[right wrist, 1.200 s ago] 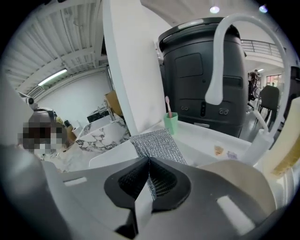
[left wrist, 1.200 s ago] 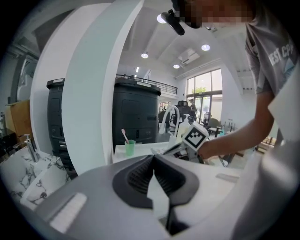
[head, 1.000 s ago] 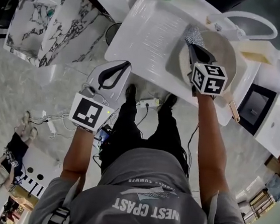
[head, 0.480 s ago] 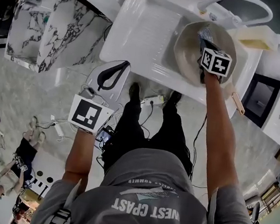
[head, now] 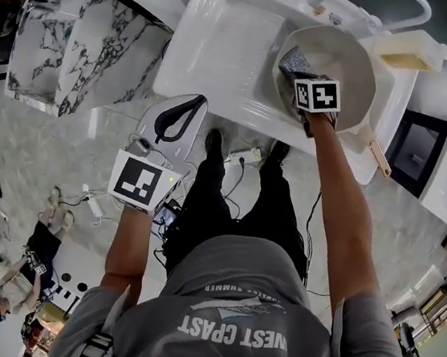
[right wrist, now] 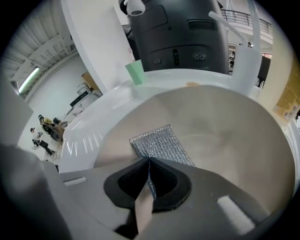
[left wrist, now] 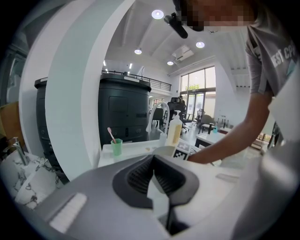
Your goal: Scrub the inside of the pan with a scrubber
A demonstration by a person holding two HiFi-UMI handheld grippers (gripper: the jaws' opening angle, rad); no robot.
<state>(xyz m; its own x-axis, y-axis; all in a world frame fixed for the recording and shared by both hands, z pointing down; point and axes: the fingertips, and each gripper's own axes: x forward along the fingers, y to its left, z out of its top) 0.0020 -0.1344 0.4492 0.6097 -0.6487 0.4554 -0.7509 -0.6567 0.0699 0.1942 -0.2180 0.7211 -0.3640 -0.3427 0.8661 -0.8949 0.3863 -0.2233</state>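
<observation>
While the right claw [right wrist: 149,162] is pinching one end of the scrubber [right wrist: 158,142], the scrubber is stretching lengthwise straight ahead over the inside of the pan [right wrist: 225,136]. The pan is sitting in the sink [head: 223,52], its handle [head: 376,158] pointing toward the person. The left claw [left wrist: 152,161] is hanging shut and empty.

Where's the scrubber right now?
Head view, upper right: the scrubber is pinched in the right gripper's jaws, low inside the pan, at the pan's left side in that view.
</observation>
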